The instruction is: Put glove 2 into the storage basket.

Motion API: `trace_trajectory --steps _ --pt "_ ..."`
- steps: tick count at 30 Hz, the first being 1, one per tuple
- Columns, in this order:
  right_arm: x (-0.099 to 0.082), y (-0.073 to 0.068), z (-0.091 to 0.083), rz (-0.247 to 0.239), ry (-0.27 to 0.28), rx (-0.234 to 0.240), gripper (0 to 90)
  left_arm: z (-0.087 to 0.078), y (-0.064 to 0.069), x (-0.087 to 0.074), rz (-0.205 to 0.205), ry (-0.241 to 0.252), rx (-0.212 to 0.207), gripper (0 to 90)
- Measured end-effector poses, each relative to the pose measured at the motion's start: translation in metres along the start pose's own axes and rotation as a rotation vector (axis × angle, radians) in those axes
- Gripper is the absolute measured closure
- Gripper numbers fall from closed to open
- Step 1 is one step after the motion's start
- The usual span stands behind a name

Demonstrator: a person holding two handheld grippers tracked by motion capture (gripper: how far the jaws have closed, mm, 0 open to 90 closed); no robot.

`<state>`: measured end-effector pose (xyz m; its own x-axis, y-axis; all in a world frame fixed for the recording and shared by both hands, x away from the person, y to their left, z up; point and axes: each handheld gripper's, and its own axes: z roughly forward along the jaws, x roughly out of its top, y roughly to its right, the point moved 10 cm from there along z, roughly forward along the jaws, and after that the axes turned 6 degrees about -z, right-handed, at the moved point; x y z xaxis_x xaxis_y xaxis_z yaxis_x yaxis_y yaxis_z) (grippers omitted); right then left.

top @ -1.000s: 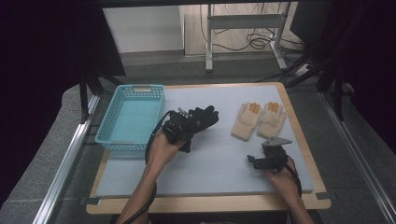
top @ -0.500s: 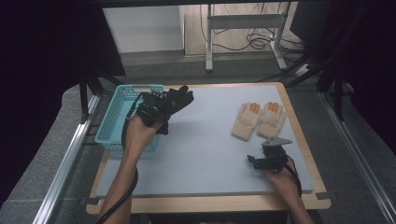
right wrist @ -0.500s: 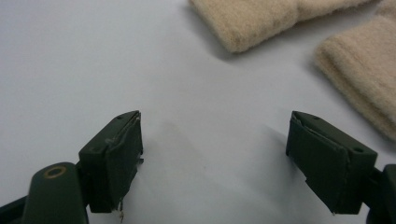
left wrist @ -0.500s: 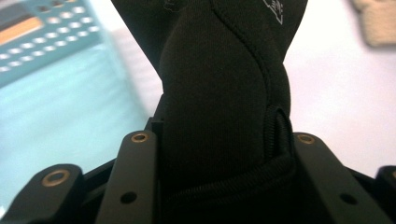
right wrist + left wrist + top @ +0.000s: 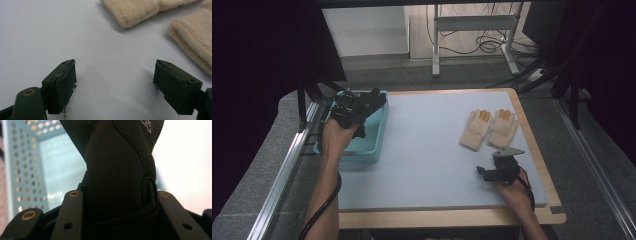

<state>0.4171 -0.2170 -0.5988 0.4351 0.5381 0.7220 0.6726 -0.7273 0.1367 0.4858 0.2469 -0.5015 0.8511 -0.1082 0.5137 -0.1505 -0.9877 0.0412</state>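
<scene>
My left gripper is shut on a black glove and holds it in the air over the teal basket at the table's left. The left gripper view has the black glove bunched between the jaws, with the basket's perforated wall behind. My right gripper rests low at the front right of the mat, jaws open with nothing between them. Two beige gloves lie side by side just beyond it, their cuffs close ahead of the jaws.
A pale blue mat covers the wooden table. A metal rail runs along the left side. Beyond the table stand a metal frame and loose cables on the floor.
My left gripper has carried the black glove from the middle of the mat leftward to above the teal basket. The right gripper has stayed in place.
</scene>
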Motion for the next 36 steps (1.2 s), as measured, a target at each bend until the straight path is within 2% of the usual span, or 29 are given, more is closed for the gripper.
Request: trace_trajectory --steps 7,14,19,24,26,29,32,34,36 --pt "0.0 0.0 0.0 0.001 0.001 0.001 18.0 0.03 -0.042 -0.01 -0.081 -0.066 0.056 60.2" --pt "0.0 0.0 0.0 0.001 0.0 0.001 18.0 0.054 -0.067 -0.017 -0.141 -0.125 0.088 59.6" --pt "0.0 0.0 0.0 0.001 0.001 0.001 18.0 0.071 -0.076 -0.021 -0.148 -0.179 0.131 59.0" --pt "0.0 0.0 0.0 0.001 0.001 0.001 18.0 0.085 -0.085 -0.022 -0.136 -0.221 0.187 57.6" --pt "0.0 0.0 0.0 0.002 0.001 0.001 18.0 0.089 -0.088 -0.023 -0.118 -0.233 0.212 55.8" --pt "0.0 0.0 0.0 0.002 0.001 0.001 18.0 0.094 -0.088 -0.026 -0.083 -0.243 0.223 44.3" --pt "0.0 0.0 0.0 0.002 0.001 0.002 18.0 0.092 -0.08 -0.026 -0.065 -0.245 0.177 23.4" --pt "0.0 0.0 0.0 0.003 0.001 0.002 18.0 0.089 -0.076 -0.025 -0.068 -0.246 0.148 13.8" --pt "0.0 0.0 0.0 0.002 0.001 0.001 18.0 0.08 -0.073 -0.022 -0.069 -0.219 0.122 7.5"
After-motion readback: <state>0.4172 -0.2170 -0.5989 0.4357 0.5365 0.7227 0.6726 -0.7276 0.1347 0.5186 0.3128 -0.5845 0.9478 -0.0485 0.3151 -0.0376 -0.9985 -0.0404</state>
